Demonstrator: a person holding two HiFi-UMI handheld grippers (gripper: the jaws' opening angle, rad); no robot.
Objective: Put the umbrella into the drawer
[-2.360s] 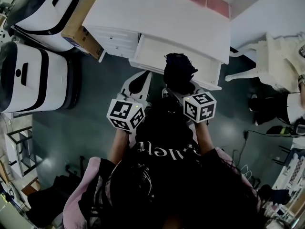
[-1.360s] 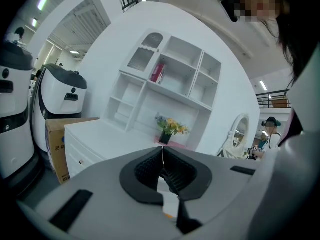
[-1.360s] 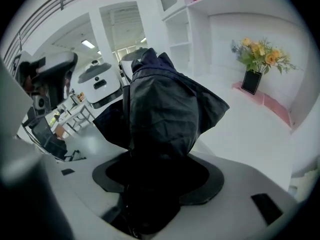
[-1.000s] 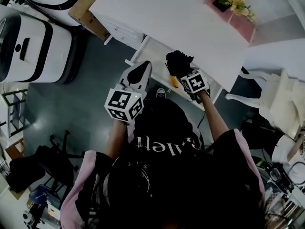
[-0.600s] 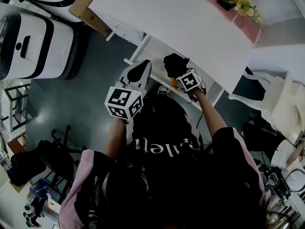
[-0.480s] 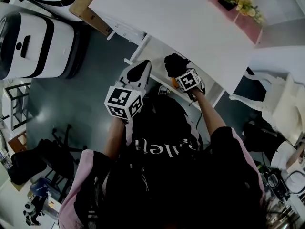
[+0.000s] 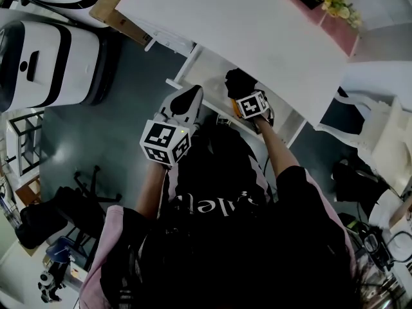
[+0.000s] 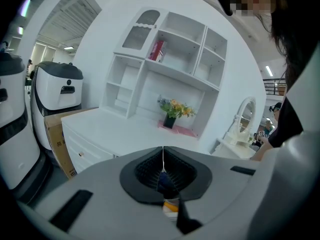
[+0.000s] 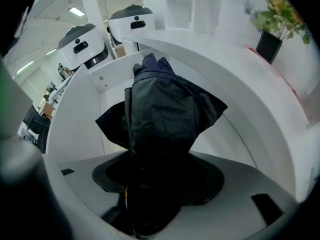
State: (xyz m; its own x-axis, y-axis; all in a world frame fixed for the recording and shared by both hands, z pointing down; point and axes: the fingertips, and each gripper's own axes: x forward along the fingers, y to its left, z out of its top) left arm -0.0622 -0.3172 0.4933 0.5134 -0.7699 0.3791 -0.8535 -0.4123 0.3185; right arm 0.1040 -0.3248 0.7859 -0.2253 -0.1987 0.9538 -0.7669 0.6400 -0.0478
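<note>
The right gripper [image 9: 159,170] pinches the folded black fabric umbrella [image 9: 161,104] near its handle end, its jaws pressed into the bunched cloth. A small orange patch shows beside them. The umbrella reaches forward from the jaws, with its loose folds spreading above the open white drawer [image 7: 207,66]. Whether it touches the drawer floor cannot be told.

The left gripper [image 8: 162,160] has its jaws pressed together, meeting in a thin seam with nothing pinched between them. It hangs just left of the right gripper, in front of the drawer's edge.

White letters run across the person's black top [image 7: 212,205], but they are too warped to read. Each gripper's cube carries black-and-white square markers.

Beyond the drawer is the white desk top [image 7: 244,18], with yellow flowers in a dark pot [image 8: 172,115] on a pink tray. Red books [image 8: 157,50] stand in the white shelf unit, their spines unreadable. A brown cardboard box [image 8: 57,134] and a white-and-black rounded machine [image 8: 57,86] stand at the left.
</note>
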